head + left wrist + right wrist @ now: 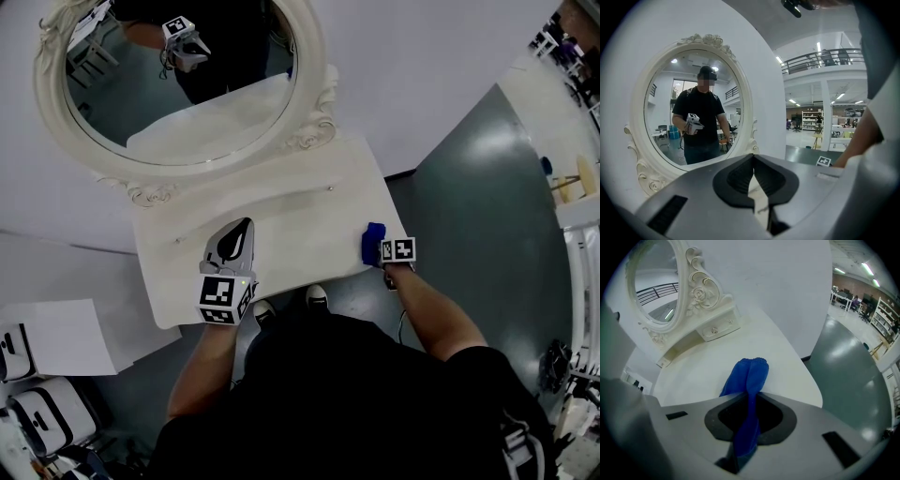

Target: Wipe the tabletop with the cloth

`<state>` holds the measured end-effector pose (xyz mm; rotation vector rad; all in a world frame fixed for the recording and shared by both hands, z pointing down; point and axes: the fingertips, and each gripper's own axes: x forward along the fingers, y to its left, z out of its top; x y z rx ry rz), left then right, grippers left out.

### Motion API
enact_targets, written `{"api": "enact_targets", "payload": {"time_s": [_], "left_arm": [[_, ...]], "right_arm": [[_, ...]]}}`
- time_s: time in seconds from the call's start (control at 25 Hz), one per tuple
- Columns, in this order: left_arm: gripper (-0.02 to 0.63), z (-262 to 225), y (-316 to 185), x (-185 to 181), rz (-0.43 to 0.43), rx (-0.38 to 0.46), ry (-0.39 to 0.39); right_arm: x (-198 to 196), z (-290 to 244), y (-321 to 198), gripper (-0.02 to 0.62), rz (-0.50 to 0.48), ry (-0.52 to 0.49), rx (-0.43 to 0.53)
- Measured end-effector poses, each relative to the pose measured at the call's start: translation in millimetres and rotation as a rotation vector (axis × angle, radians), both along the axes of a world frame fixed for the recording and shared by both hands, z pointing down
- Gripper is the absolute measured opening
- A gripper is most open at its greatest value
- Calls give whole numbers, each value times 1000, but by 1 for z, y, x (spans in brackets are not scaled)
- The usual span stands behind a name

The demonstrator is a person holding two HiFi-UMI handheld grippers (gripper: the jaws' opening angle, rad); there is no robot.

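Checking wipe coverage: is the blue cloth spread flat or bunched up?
Bunched: the cloth stands in folds, pinched in the right gripper, jaws shut on it.

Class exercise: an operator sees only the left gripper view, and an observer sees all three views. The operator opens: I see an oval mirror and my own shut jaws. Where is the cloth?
Observer: The blue cloth is pinched in the right gripper's jaws.
Operator: Is it on the table?
Observer: Yes, its free end rests on the white tabletop, near the right front corner.
Operator: And where is my gripper?
Observer: The left gripper is over the tabletop's front left part, pointing toward the mirror.
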<state>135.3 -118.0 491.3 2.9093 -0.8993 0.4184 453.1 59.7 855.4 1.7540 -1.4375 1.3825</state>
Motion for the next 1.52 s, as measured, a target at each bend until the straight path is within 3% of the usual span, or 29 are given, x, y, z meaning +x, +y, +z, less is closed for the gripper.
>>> {"api": "enact_targets", "payload": {"time_s": [0.24, 0.52, 1.04, 1.28, 1.52], "left_arm": [[11, -6, -5, -28, -44, 9, 9], [11, -13, -7, -80, -111, 19, 16], [11, -25, -18, -225, -342, 21, 47], [11, -25, -15, -283, -433, 12, 54], [11, -17, -19, -323, -480, -3, 53]], "right_arm": [[-5, -7, -9, 38, -16, 46, -23], [-65, -39, -78, 38, -177, 70, 61], [-309, -111, -259, 38, -527, -51, 266], [-442, -140, -320, 38, -701, -98, 322], [-550, -153, -360, 38, -837, -123, 362]]}}
